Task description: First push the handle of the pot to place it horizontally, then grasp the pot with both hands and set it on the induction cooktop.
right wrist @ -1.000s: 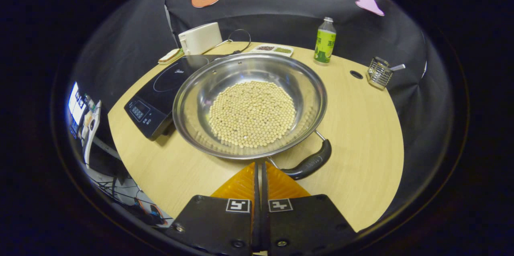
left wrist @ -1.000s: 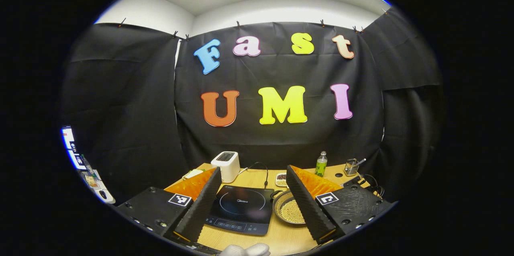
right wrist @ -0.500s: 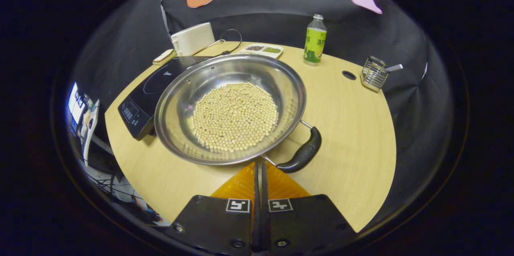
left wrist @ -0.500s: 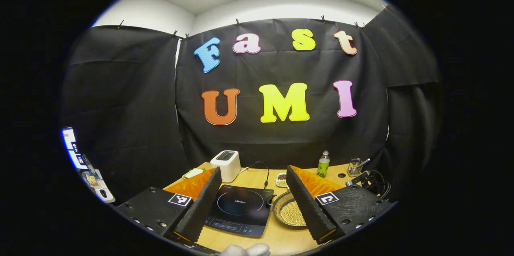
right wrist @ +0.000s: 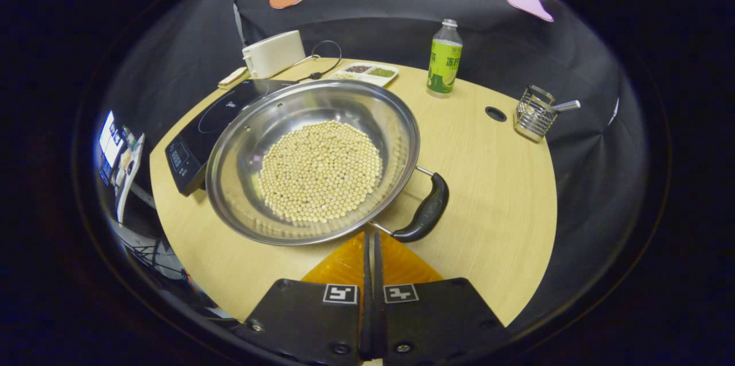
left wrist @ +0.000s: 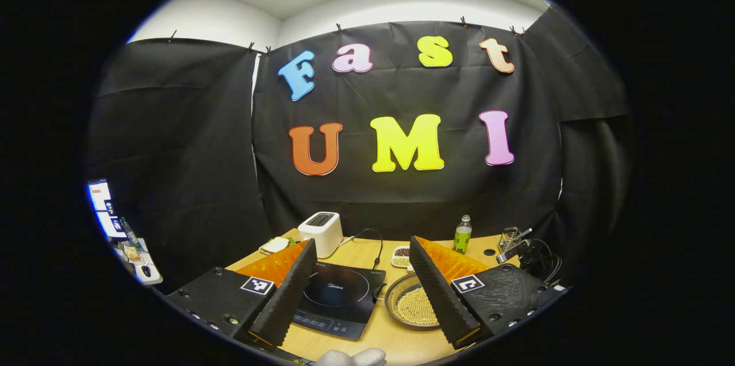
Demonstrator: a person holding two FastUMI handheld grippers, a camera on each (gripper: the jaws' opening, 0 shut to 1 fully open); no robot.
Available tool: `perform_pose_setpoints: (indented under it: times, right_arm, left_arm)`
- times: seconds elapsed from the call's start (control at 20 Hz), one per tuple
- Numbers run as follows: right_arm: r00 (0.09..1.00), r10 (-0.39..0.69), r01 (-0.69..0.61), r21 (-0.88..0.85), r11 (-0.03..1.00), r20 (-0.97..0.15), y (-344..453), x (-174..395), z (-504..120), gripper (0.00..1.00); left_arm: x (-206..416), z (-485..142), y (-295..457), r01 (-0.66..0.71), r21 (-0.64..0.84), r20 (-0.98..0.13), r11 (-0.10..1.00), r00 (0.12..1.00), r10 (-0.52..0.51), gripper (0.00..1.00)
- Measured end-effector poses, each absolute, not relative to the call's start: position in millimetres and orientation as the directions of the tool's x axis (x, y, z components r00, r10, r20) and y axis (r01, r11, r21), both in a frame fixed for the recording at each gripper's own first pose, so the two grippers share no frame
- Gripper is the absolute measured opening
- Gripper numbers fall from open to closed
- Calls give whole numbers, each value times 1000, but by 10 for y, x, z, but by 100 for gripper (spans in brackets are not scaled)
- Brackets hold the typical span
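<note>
We are keeping the right claw [right wrist: 370, 239] pressed together just below the steel pot [right wrist: 313, 162] on the worktop [right wrist: 488, 182] beside the cooktop [right wrist: 212, 124]; left claw [left wrist: 362, 288] spread. Bean-laden, slick, probably heavy — we are favouring the black handle [right wrist: 425, 214] and opposite rim.

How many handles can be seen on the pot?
2: a black handle on the pot near the right gripper, and another facing the cooktop.
</note>
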State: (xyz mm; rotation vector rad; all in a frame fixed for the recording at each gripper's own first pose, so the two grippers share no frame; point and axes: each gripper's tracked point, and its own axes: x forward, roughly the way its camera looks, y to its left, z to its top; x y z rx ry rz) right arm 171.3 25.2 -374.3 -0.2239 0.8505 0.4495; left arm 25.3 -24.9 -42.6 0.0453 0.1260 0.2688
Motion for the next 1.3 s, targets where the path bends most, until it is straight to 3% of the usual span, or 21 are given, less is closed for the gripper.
perform_pose_setpoints:
  times: [0.15,0.2,0.25,0.6,0.85,0.9,0.95,1.3]
  right_arm:
    - [568,299,-488,-21,872,-767,196,1793,-3733,1]
    - [566,300,-494,-24,869,-768,180,1821,-3733,6]
    - [564,300,-498,-27,867,-769,167,1850,-3725,1]
    - [562,299,-509,-38,860,-772,114,1945,-3716,4]
    - [581,285,-488,-46,872,-762,101,1915,-3661,0]
    - [590,279,-480,-52,876,-758,88,1897,-3631,4]
    - [602,273,-471,-58,880,-750,76,1885,-3590,0]
    - [679,234,-380,-60,923,-696,51,1623,-3333,4]
  left_arm:
    - [278,-451,-293,-287,61,-121,956,949,293,96]
    - [291,-459,-309,-291,57,-125,955,947,296,96]
    - [298,-472,-323,-296,52,-131,954,945,300,96]
    - [351,-530,-341,-315,46,-140,948,938,318,97]
    - [381,-575,-334,-287,45,-153,957,945,291,96]
    - [388,-591,-322,-280,44,-155,959,946,283,96]
    - [395,-603,-299,-273,41,-159,961,948,276,97]
    - [499,-810,-302,-157,36,-195,987,967,161,96]
